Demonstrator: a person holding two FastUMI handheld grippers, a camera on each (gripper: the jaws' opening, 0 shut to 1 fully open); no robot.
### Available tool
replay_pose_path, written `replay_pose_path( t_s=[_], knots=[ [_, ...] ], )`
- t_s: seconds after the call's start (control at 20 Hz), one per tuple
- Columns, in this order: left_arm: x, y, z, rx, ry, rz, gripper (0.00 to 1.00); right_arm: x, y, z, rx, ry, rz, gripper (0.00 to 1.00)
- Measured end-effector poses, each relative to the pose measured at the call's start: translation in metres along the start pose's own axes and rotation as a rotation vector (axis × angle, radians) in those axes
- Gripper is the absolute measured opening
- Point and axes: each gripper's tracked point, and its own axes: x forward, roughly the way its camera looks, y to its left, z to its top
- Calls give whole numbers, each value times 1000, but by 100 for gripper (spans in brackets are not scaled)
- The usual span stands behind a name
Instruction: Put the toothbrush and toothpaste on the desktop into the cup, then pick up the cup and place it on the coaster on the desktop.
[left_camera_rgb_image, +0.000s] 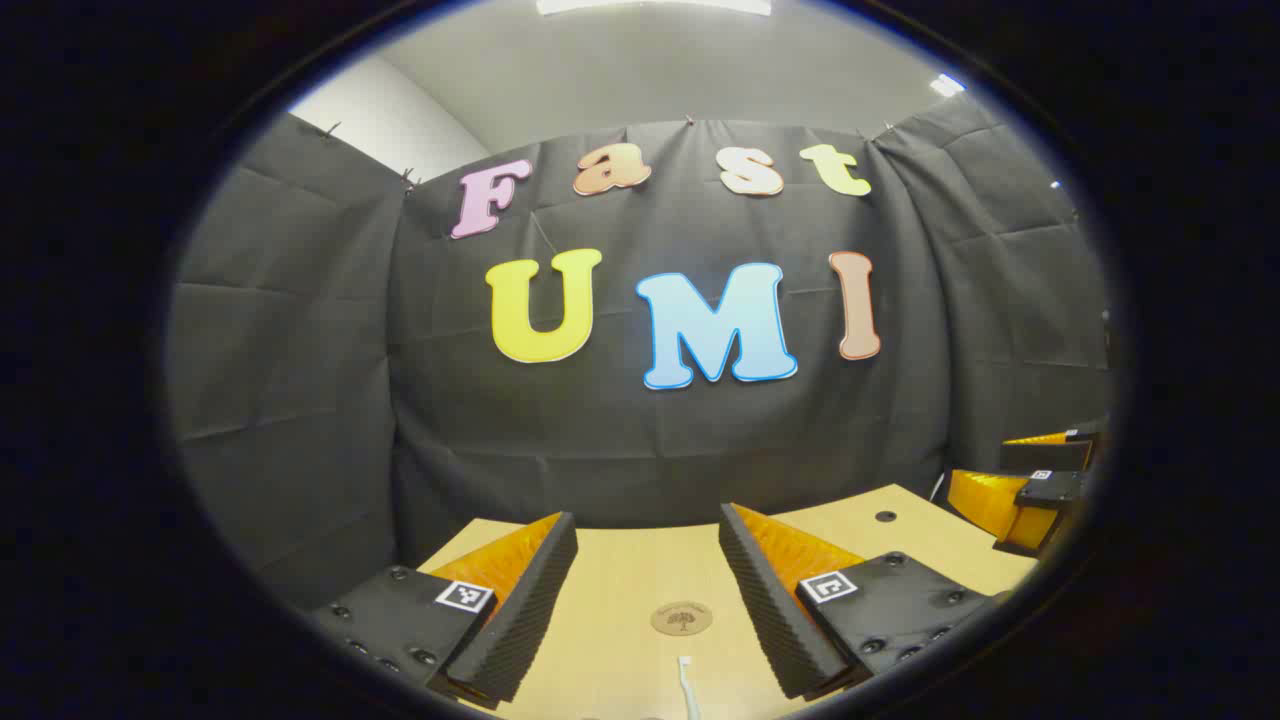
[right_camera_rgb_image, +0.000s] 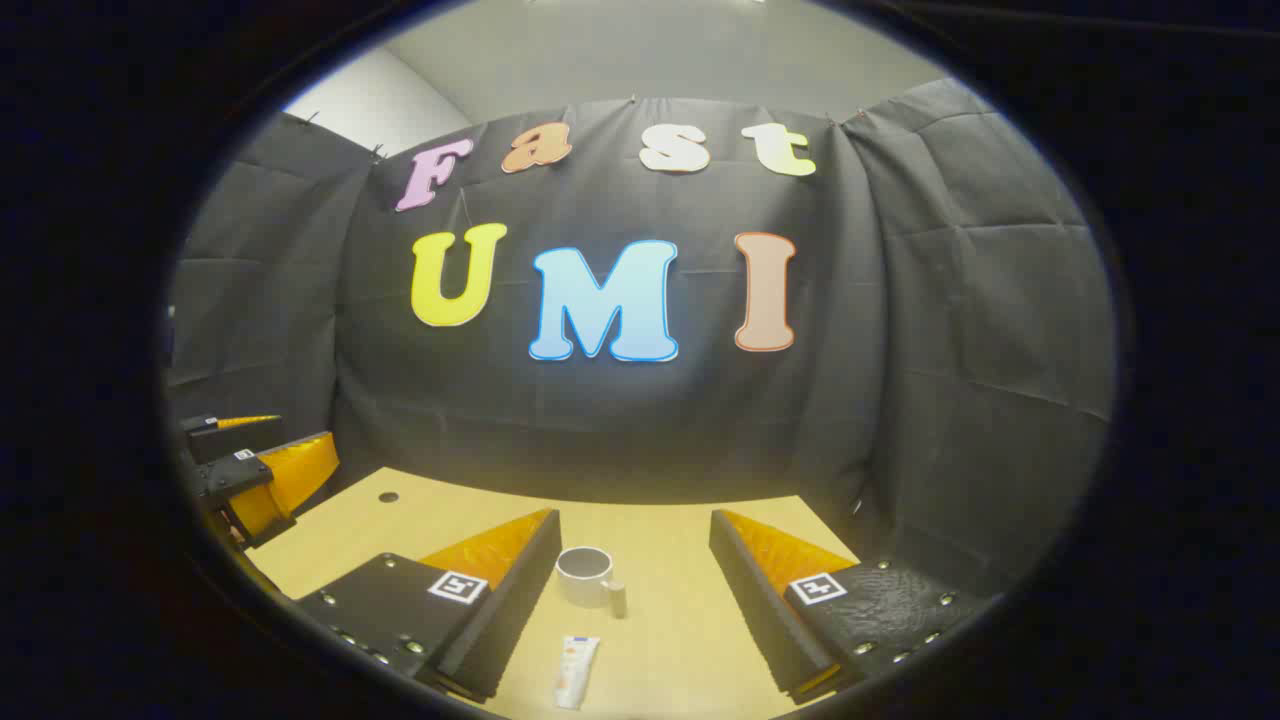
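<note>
In the left gripper view my left gripper (left_camera_rgb_image: 648, 560) stands open above the wooden desktop (left_camera_rgb_image: 620, 590). Between its fingers, farther off, lies a small round wooden coaster (left_camera_rgb_image: 681, 618). A white toothbrush (left_camera_rgb_image: 687, 685) lies nearer, at the bottom edge. My right gripper (left_camera_rgb_image: 1030, 485) shows at the far right. In the right gripper view my right gripper (right_camera_rgb_image: 635, 550) is open too, holding nothing. A white cup (right_camera_rgb_image: 587, 576) with a handle stands upright between its fingers, and a white toothpaste tube (right_camera_rgb_image: 576, 672) lies flat in front of the cup. My left gripper (right_camera_rgb_image: 255, 465) shows at the far left.
The black cloth wall (left_camera_rgb_image: 640, 420) closes off the back of the desktop. A small dark hole (left_camera_rgb_image: 885, 516) sits in the desktop near its far right corner, also seen as a hole (right_camera_rgb_image: 388, 496) at the left in the right gripper view.
</note>
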Motion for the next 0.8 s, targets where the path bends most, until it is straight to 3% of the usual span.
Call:
replay_pose_path(
  t_s=[0.05, 0.15, 0.3, 0.35, 0.4, 0.45, 0.5, 0.6, 0.8],
  knots=[
    [0, 0, 1, 0, -1, 1, 100, 0, 0, 0, 1, 0, -1, 94],
    [0, 0, 0, 2, -3, 3, 95, 0, 0, 0, 2, -3, -2, 94],
    [1, 0, 0, 2, -6, 5, 95, 0, 0, 0, 2, -5, -3, 94],
    [1, 0, 0, 3, -7, 6, 100, 0, 0, 0, 1, -7, -4, 94],
    [1, 1, 0, 3, -8, 8, 95, 0, 0, 0, 1, -10, -5, 94],
    [1, 1, 0, 2, -10, 9, 100, 0, 0, 1, 0, -11, -5, 94],
    [1, 1, 0, 1, -11, 10, 95, 0, 0, 0, -1, -11, -5, 94],
    [2, 1, 0, 1, -13, 13, 100, 1, 0, 0, -2, -11, -4, 94],
    [2, 1, -1, 3, -15, 13, 95, 1, 0, 0, -3, -12, 0, 94]
  ],
)
